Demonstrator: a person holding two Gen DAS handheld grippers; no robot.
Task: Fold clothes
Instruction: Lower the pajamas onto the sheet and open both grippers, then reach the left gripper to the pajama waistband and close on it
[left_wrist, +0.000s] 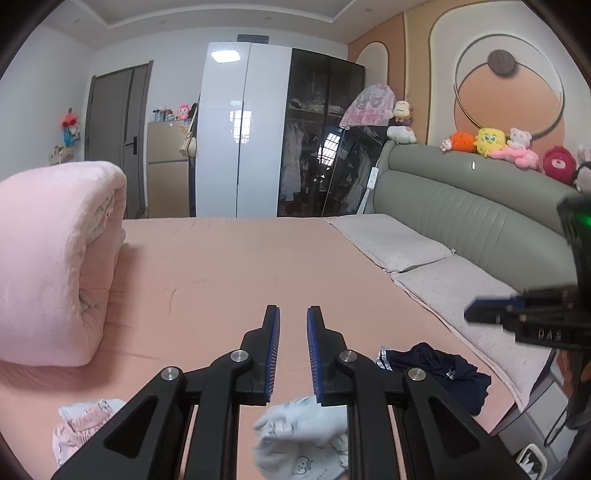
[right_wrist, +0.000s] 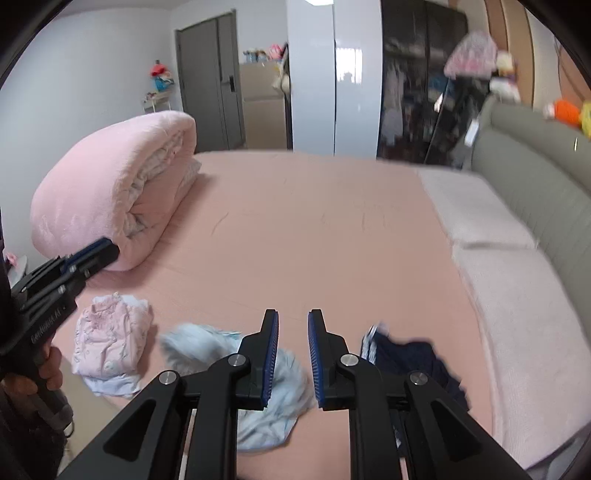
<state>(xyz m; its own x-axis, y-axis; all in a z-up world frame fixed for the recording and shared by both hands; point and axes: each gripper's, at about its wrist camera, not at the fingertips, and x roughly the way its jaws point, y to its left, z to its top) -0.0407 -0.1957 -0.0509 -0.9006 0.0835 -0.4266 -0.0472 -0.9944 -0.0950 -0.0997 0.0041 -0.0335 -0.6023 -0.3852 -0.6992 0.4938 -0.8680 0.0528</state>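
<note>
Three garments lie crumpled near the front edge of the pink bed (right_wrist: 295, 229). A pale blue garment (right_wrist: 207, 343) lies in the middle, below my right gripper (right_wrist: 292, 325), which is open and empty above it. A dark navy garment (right_wrist: 417, 354) lies to its right. A pink and white garment (right_wrist: 110, 332) lies to its left. In the left wrist view my left gripper (left_wrist: 293, 321) is open and empty above the pale blue garment (left_wrist: 303, 439), with the navy garment (left_wrist: 443, 365) at right and the pink garment (left_wrist: 81, 421) at lower left.
A big rolled pink quilt (right_wrist: 110, 192) lies on the bed's left side. Two flat pillows (right_wrist: 476, 206) lie along the grey headboard (right_wrist: 535, 166) at right, with plush toys (left_wrist: 491, 142) on top. Wardrobes (left_wrist: 280, 133) and a door (left_wrist: 114, 114) stand beyond the bed.
</note>
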